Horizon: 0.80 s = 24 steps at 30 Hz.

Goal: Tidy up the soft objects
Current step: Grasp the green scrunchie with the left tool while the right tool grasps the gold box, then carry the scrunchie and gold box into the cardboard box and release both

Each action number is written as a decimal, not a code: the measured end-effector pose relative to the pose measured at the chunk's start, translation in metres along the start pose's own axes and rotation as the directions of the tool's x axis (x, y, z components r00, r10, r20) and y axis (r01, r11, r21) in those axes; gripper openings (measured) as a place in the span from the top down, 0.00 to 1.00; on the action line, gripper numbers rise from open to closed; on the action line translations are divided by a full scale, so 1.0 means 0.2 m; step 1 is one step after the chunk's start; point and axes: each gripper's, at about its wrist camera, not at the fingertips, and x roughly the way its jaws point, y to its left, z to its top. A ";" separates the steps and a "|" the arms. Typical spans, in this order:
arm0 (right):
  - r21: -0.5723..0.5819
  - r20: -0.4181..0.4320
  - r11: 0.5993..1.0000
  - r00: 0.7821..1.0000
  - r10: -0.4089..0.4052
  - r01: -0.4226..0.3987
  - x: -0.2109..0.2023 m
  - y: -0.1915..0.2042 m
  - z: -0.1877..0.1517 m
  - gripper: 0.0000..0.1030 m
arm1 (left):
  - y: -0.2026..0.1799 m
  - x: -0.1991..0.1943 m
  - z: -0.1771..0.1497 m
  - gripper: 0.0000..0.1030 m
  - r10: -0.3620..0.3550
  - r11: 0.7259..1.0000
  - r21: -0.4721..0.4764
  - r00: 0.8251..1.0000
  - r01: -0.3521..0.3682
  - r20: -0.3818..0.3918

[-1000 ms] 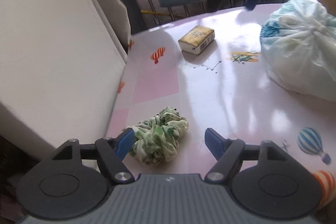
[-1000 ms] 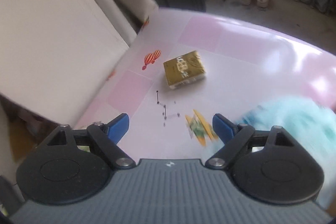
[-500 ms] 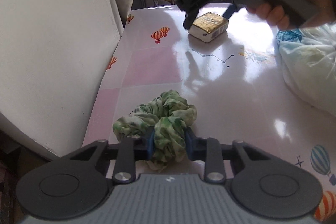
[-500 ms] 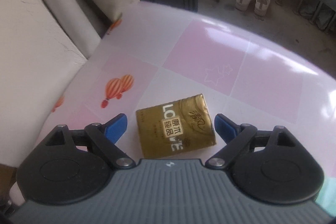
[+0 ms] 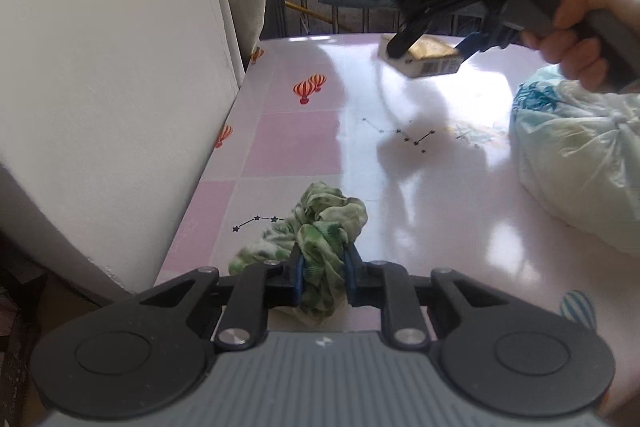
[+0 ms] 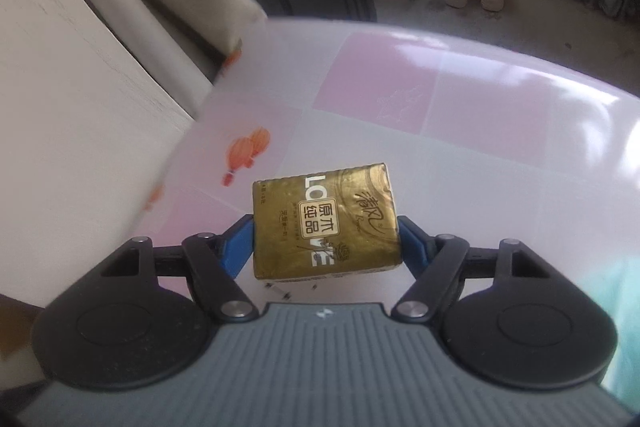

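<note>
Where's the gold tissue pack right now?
The gold tissue pack sits between the right gripper fingers on the pink table, far from the green scrunchie.

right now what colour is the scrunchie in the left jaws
Green and white, a mottled print; the scrunchie shows best in the left wrist view.
</note>
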 end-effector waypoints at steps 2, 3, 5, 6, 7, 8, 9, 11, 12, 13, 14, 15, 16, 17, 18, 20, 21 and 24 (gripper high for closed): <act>0.021 0.030 0.999 0.999 0.024 -0.024 -0.14 -0.02 -0.02 0.29 | -0.01 -0.06 0.00 0.81 -0.003 1.000 0.002 1.000 0.003 0.017; 0.031 0.045 0.999 0.998 0.032 -0.034 -0.21 -0.03 -0.04 0.29 | -0.02 -0.09 0.00 0.81 -0.007 1.000 0.005 1.000 0.007 0.027; 0.047 0.071 0.998 0.996 0.048 -0.052 -0.34 -0.04 -0.07 0.29 | -0.04 -0.17 0.00 0.81 -0.012 1.000 0.012 0.998 0.011 0.054; 0.055 0.087 0.997 0.995 0.055 -0.060 -0.42 -0.06 -0.10 0.29 | -0.05 -0.21 0.00 0.81 -0.016 1.000 0.016 0.998 0.015 0.064; 0.060 0.100 0.996 0.993 0.060 -0.066 -0.48 -0.07 -0.12 0.29 | -0.07 -0.24 0.00 0.81 -0.020 1.000 0.019 0.997 0.018 0.074; 0.067 0.116 0.995 0.991 0.067 -0.075 -0.56 -0.08 -0.15 0.29 | -0.08 -0.27 0.00 0.81 -0.023 1.000 0.022 0.996 0.021 0.082; 0.077 0.134 0.993 0.988 0.074 -0.085 -0.64 -0.09 -0.19 0.29 | -0.09 -0.30 0.00 0.81 -0.027 0.999 0.027 0.996 0.024 0.091; 0.099 0.158 0.990 0.984 0.082 -0.099 -0.78 -0.13 -0.27 0.29 | -0.13 -0.37 -0.01 0.81 -0.038 0.999 0.037 0.994 0.034 0.107; 0.110 0.170 0.988 0.982 0.087 -0.107 -0.84 -0.14 -0.32 0.29 | -0.14 -0.38 0.00 0.81 -0.045 0.998 0.040 0.992 0.041 0.114; 0.123 0.183 0.986 0.979 0.090 -0.114 -0.91 -0.16 -0.37 0.29 | -0.16 -0.41 0.00 0.81 -0.055 0.998 0.041 0.991 0.051 0.120; 0.139 0.192 0.984 0.978 0.086 -0.113 -0.98 -0.18 -0.43 0.29 | -0.18 -0.44 -0.01 0.81 -0.069 0.997 0.040 0.990 0.064 0.125; 0.163 0.200 0.981 0.977 0.070 -0.104 -1.04 -0.21 -0.50 0.29 | -0.21 -0.46 -0.01 0.81 -0.081 0.996 0.039 0.988 0.077 0.128; 0.190 0.199 0.977 0.979 0.055 -0.093 -1.10 -0.23 -0.57 0.28 | -0.23 -0.48 -0.02 0.81 -0.093 0.995 0.042 0.987 0.088 0.131; 0.214 0.193 0.973 0.980 0.046 -0.087 -1.15 -0.25 -0.63 0.28 | -0.25 -0.50 -0.02 0.81 -0.101 0.994 0.045 0.986 0.096 0.135; 0.238 0.189 0.967 0.981 0.042 -0.088 -1.19 -0.28 -0.70 0.28 | -0.28 -0.53 -0.03 0.81 -0.111 0.993 0.051 0.984 0.105 0.137; 0.285 0.188 0.953 0.981 0.045 -0.098 -1.28 -0.34 -0.86 0.28 | -0.33 -0.56 -0.04 0.81 -0.131 0.990 0.070 0.981 0.122 0.141; 0.301 0.192 0.948 0.980 0.048 -0.106 -1.32 -0.35 -0.92 0.28 | -0.35 -0.58 -0.05 0.81 -0.140 0.988 0.079 0.980 0.130 0.143; 0.351 0.230 0.928 0.972 0.045 -0.126 -1.45 -0.43 -1.11 0.28 | -0.43 -0.65 -0.05 0.81 -0.171 0.982 0.107 0.973 0.155 0.153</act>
